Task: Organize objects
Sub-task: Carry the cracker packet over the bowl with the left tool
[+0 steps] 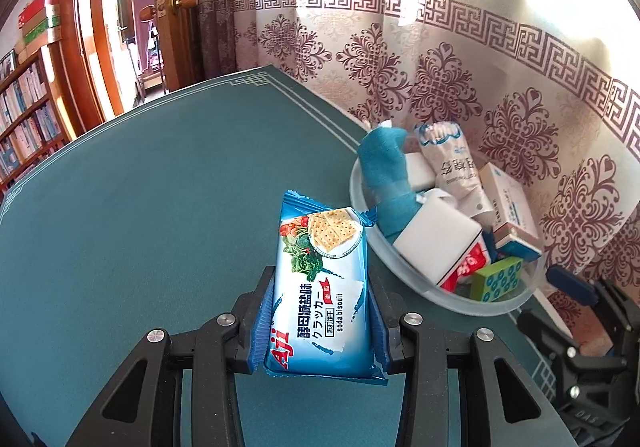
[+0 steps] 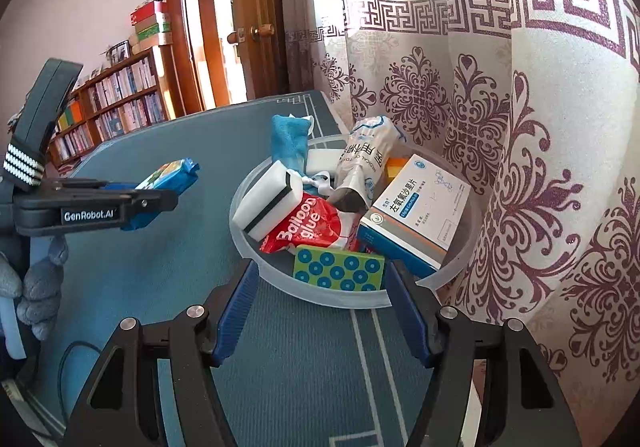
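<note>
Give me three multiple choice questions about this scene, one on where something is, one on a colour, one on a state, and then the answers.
1. Where is the green dotted block?
A. in the bowl
B. on the bookshelf
C. in the right gripper

2. What colour is the balloon glue pack?
A. yellow
B. red
C. black

3. What is the left gripper doing?
A. standing empty
B. gripping the cloth
C. gripping the biscuit pack

Answers: 1 A, it leans inside the near rim; 2 B, red with white lettering; 3 C, both fingers press the pack's sides.
</note>
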The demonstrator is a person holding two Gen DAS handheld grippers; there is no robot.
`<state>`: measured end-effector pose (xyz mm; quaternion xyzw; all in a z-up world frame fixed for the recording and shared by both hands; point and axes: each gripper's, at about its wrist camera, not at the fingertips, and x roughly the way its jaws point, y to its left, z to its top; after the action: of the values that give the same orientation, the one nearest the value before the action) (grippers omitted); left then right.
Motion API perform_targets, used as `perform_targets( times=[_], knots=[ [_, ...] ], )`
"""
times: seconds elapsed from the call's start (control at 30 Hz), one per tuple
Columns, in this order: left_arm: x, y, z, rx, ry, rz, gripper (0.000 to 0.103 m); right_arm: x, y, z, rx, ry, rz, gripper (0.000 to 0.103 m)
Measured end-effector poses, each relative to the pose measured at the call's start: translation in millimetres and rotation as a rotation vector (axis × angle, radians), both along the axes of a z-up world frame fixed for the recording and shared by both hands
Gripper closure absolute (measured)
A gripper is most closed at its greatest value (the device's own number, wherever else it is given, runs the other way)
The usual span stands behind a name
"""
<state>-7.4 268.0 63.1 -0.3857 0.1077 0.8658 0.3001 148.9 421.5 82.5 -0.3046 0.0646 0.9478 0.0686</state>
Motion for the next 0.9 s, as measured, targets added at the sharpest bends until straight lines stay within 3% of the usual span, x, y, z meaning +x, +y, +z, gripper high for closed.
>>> perform_targets(
  times=[0.23,0.5,0.8,0.9],
  knots=[
    [-1.3,44.4,15.0,0.036,0.008,-0.08,0.06,1.8,3.7,-1.4,-0.055,0.0,0.017,0.036],
    [-10.4,90.2,17.6,0.067,-0.044,-0.131,0.06,0.1,0.6,-4.3,-0.086,-0.005,0.054,0.036],
    [-32.3,111.5,8.6,0.135,-0.147,-0.105,0.059,-1.5,-5.2,-8.8,-0.086,-0.014,0.087,0.036],
    [-35.9,110.4,4.7,0.137,-0.153,-0.084,0.054,-1.2,-5.5,-8.0,-0.08,-0.01,0.086,0.036]
  ],
)
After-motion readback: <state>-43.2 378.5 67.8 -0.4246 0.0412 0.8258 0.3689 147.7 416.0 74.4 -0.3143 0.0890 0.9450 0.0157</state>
